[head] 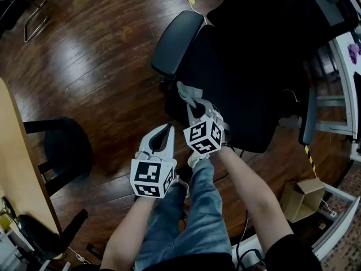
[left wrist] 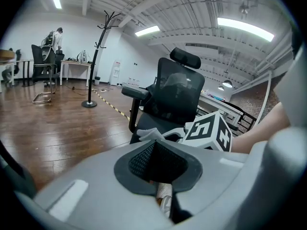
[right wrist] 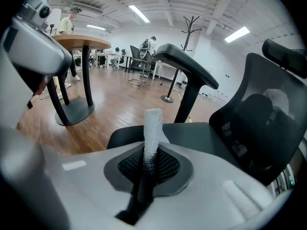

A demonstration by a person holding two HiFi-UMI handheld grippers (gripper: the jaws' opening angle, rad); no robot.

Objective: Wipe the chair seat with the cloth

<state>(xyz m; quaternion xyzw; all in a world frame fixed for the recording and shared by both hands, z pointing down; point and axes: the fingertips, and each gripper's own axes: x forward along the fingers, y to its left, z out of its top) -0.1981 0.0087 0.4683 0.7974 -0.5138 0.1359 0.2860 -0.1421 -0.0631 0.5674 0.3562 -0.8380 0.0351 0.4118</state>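
A black office chair stands ahead of me, its seat (head: 242, 100) dark and its left armrest (head: 176, 41) toward the wooden floor. My right gripper (head: 195, 107) hovers at the seat's near-left edge, shut on a grey cloth (head: 188, 92). In the right gripper view a strip of that cloth (right wrist: 153, 126) stands up between the jaws of the right gripper (right wrist: 148, 164), above the seat (right wrist: 201, 134). My left gripper (head: 167, 130) is lower left of it, over the floor, shut and holding nothing. In the left gripper view, beyond the left gripper (left wrist: 158, 159), the chair (left wrist: 175, 97) and cloth (left wrist: 149, 134) show.
A round wooden table (head: 14, 151) with a black base (head: 67, 148) stands at the left. A cardboard box (head: 302, 199) lies on the floor at the right, near a white desk frame (head: 338, 103). A coat rack (left wrist: 98, 56) stands far off. My legs in jeans (head: 194, 219) are below.
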